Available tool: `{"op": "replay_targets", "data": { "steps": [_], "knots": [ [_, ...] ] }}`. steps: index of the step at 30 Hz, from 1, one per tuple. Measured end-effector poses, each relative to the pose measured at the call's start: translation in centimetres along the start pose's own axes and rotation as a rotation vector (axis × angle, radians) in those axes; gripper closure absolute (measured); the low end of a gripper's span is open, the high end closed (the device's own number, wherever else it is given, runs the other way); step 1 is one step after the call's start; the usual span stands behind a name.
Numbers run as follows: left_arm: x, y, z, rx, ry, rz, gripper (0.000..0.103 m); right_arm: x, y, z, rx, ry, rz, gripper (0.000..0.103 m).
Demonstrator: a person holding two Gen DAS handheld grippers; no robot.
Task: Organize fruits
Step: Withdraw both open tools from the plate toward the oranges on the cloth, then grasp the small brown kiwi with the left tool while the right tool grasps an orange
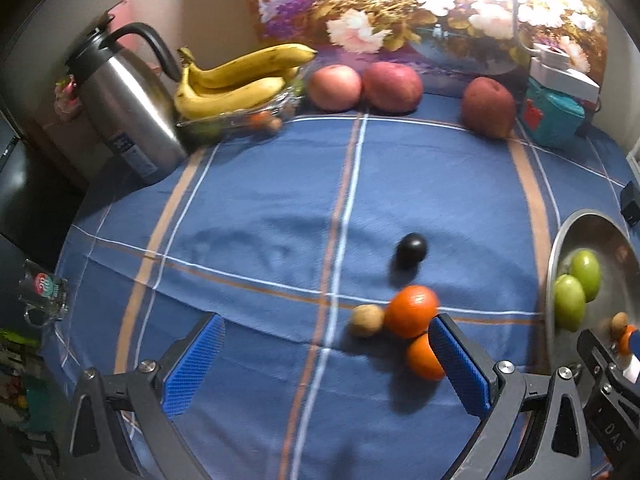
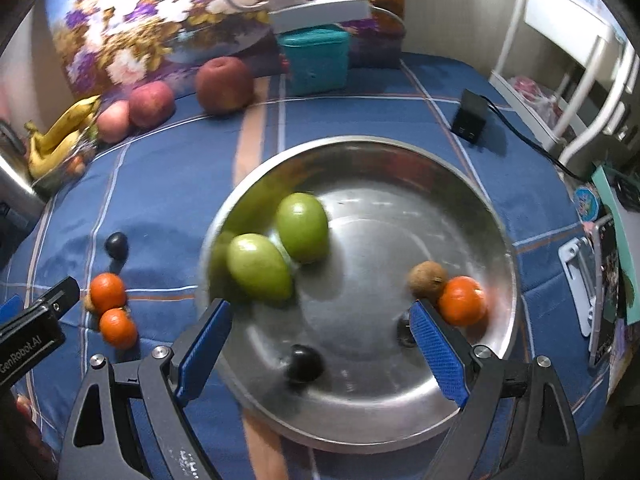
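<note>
A blue plaid tablecloth [image 1: 260,208] fills most of both views, with a flowered cloth [image 1: 400,8] hanging across the top of the left wrist view. Next in size is the steel bowl [image 2: 460,184], which takes the middle of the right wrist view and shows only as a rim at the right edge of the left one. A steel thermos jug [image 1: 124,108] stands at the upper left of the left wrist view, with a bunch of bananas [image 1: 236,80] on a glass dish [image 1: 240,118] just to its right. Three red apples [image 1: 394,86] sit along the top, the third well apart to the right, near a teal box [image 1: 554,116]. Inside the bowl, two green fruits [image 2: 280,246] lie touching left of centre; an orange [image 2: 462,300] and a brown round fruit [image 2: 426,278] touch at the right, and a dark plum [image 2: 304,362] sits near the bottom. On the cloth, low and right of centre in the left wrist view, two oranges [image 1: 412,312] touch, a small brown fruit [image 1: 366,320] touches the upper one, and another dark plum [image 1: 411,250] lies just above them. The left gripper [image 1: 328,360] is spread wide and empty above the cloth, its right finger overlapping the lower orange in the picture. The right gripper [image 2: 320,328] is also released, spread wide over the bowl with nothing gripped.
</note>
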State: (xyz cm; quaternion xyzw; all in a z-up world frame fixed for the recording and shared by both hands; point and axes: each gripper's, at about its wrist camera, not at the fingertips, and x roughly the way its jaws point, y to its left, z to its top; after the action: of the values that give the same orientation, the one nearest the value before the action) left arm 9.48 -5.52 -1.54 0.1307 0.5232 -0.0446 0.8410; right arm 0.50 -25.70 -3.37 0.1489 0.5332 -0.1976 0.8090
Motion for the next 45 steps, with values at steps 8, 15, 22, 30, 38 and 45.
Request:
{"op": "replay_targets", "data": {
  "steps": [8,15,22,30,38,45],
  "knots": [
    [0.4,4.1,0.0,-0.037,-0.017,0.016,0.0,-0.2,3.8,-0.6,-0.095,-0.035,0.021,0.012],
    [0.9,7.4,0.4,-0.117,-0.014,-0.024,0.0,-0.1,6.6,-0.6,-0.124,-0.037,0.063,0.012],
    [2.3,10.1,0.6,-0.19,0.01,-0.069,0.0,-0.1,10.3,-0.5,-0.144,-0.025,0.13,0.012],
    [3.1,11.8,0.6,-0.233,0.028,-0.115,0.0,0.2,13.9,-0.7,-0.199,-0.014,0.163,0.012],
    [4.1,10.9,0.6,-0.219,0.065,-0.192,0.0,0.8,15.0,-1.0,-0.244,0.003,0.154,0.013],
    [4.7,9.4,0.6,-0.211,0.088,-0.258,0.001,1.6,15.2,-1.0,-0.252,0.031,0.153,0.022]
  ]
}}
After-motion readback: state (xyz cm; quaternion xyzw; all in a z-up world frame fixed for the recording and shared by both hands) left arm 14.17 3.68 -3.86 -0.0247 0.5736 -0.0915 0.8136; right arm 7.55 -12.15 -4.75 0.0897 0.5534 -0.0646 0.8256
